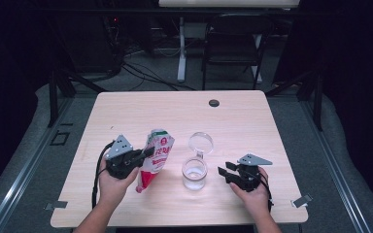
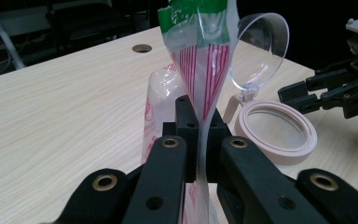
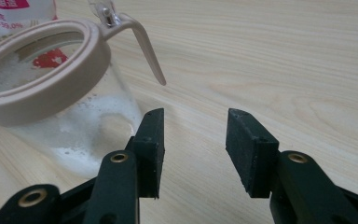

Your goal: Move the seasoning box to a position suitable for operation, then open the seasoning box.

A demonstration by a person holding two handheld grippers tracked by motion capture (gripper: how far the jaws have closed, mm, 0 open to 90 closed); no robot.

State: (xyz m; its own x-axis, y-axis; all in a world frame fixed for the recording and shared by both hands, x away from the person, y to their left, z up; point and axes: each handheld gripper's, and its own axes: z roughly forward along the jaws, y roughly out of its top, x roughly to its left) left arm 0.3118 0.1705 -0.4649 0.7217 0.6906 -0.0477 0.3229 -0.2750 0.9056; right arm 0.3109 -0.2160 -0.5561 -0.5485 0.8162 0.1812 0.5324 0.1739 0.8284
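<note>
A white plastic bag (image 1: 154, 159) with red print and a green top stands tilted on the table, left of centre. My left gripper (image 1: 144, 154) is shut on the bag's thin film (image 2: 200, 116), which runs up between the jaws. A glass jar (image 1: 194, 173) with a beige rim holds white powder, and its clear hinged lid (image 1: 200, 142) stands up open. In the right gripper view the jar (image 3: 51, 93) sits left of the jaws. My right gripper (image 1: 224, 171) rests open just right of the jar, with nothing between its fingers (image 3: 151, 140).
The wooden table (image 1: 175, 116) has a dark round grommet (image 1: 214, 103) near its far edge. A black folding chair (image 1: 233, 46) and cables stand on the floor beyond. Bare tabletop lies behind and to the right of the jar.
</note>
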